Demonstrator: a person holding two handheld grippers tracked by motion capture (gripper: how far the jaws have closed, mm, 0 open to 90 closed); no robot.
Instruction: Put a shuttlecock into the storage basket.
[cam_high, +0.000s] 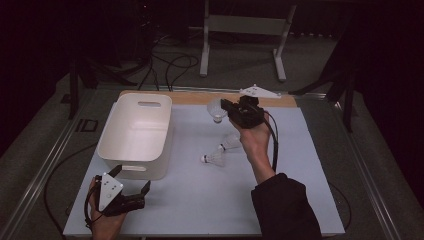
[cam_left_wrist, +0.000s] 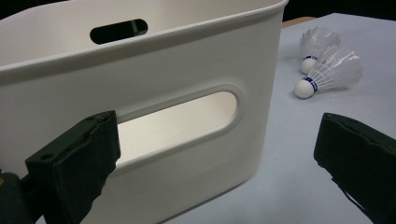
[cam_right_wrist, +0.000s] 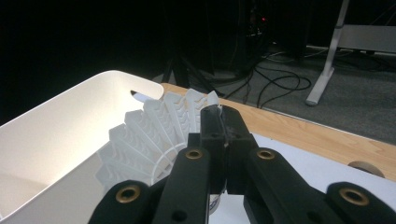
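Observation:
A white plastic bin (cam_high: 167, 135) with handle slots stands on the left of the pale mat. My right gripper (cam_high: 223, 105) hangs above the mat just right of the bin's far corner, shut on the skirt edge of a white shuttlecock (cam_high: 216, 111). In the right gripper view the feather skirt (cam_right_wrist: 149, 135) fans left of the closed jaws (cam_right_wrist: 223, 116), with the bin (cam_right_wrist: 56, 121) beyond. Two more shuttlecocks (cam_high: 230, 142) (cam_high: 213, 159) lie mid-mat. My left gripper (cam_high: 132, 178) rests open at the bin's near wall (cam_left_wrist: 140, 60), with both shuttlecocks (cam_left_wrist: 331, 74) (cam_left_wrist: 317, 42) lying off to the right.
A wooden strip (cam_high: 200, 97) runs along the mat's far edge, with a grey three-cornered plate (cam_high: 260, 92) lying on it. Beyond it are white frame legs (cam_high: 205, 45) and floor cables (cam_high: 175, 65). The near half of the mat (cam_high: 210, 200) is bare.

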